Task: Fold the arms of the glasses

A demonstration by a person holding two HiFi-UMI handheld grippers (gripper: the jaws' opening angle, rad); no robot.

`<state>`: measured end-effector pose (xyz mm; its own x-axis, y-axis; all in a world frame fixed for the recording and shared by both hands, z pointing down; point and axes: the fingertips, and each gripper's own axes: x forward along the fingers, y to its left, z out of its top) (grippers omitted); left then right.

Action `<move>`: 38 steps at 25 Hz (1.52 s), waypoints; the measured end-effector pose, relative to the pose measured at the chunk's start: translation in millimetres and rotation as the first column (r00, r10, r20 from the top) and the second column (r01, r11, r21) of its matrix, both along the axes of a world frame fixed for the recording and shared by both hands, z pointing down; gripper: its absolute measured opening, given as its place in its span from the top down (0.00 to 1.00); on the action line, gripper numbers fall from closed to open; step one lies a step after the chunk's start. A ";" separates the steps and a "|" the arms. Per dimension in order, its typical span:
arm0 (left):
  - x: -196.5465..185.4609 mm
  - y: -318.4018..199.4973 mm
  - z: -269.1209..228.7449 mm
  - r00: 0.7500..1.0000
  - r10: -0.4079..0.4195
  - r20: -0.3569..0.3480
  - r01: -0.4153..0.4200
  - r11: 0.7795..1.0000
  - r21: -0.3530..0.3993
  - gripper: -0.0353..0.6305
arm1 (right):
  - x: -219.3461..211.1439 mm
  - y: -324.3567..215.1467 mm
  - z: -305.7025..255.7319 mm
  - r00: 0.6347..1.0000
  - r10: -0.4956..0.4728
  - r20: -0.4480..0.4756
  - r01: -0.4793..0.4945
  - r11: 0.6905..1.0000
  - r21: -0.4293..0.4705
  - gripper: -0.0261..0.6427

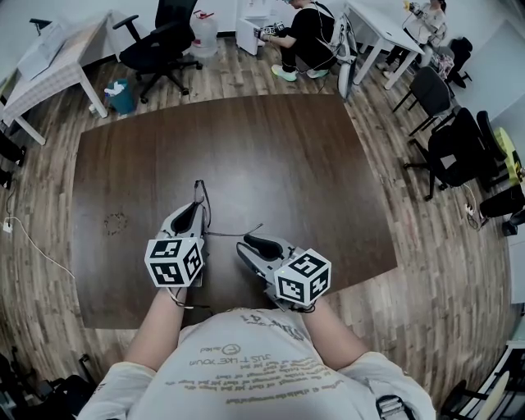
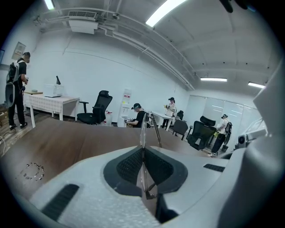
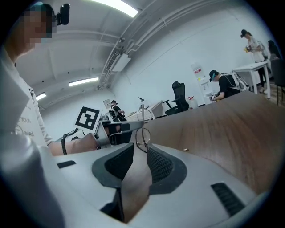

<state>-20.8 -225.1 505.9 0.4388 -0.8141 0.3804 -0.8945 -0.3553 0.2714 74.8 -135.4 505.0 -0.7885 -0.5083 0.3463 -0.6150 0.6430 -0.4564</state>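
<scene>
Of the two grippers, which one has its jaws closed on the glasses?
The left gripper: its jaws are shut on the thin frame of the glasses. The right gripper has its jaws apart, pressing nothing.

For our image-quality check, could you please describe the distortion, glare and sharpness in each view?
Head view: fisheye bows the table edges, with a pale sheen mid-top. Left gripper view: dark round vignette, ceiling lights blown out, glasses fairly crisp. Right gripper view: same vignette, bright ceiling strip.
</scene>
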 end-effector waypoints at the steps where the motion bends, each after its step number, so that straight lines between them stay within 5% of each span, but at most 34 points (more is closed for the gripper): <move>1: -0.2 -0.3 -0.2 1.000 -0.003 -0.004 0.003 1.000 -0.001 0.90 | 0.7 2.3 5.4 1.000 0.000 0.001 0.000 1.000 -0.016 0.80; 20: 3.0 4.3 -3.9 0.997 0.024 -0.074 -0.025 1.000 -0.005 0.90 | 13.2 -10.1 21.4 0.991 0.117 0.064 -0.109 0.988 -0.113 0.80; 38: 28.8 16.9 -2.8 0.992 0.125 0.029 -0.126 0.991 0.050 0.90 | 30.1 -32.5 12.4 0.963 0.224 0.148 -0.203 0.968 -0.148 0.85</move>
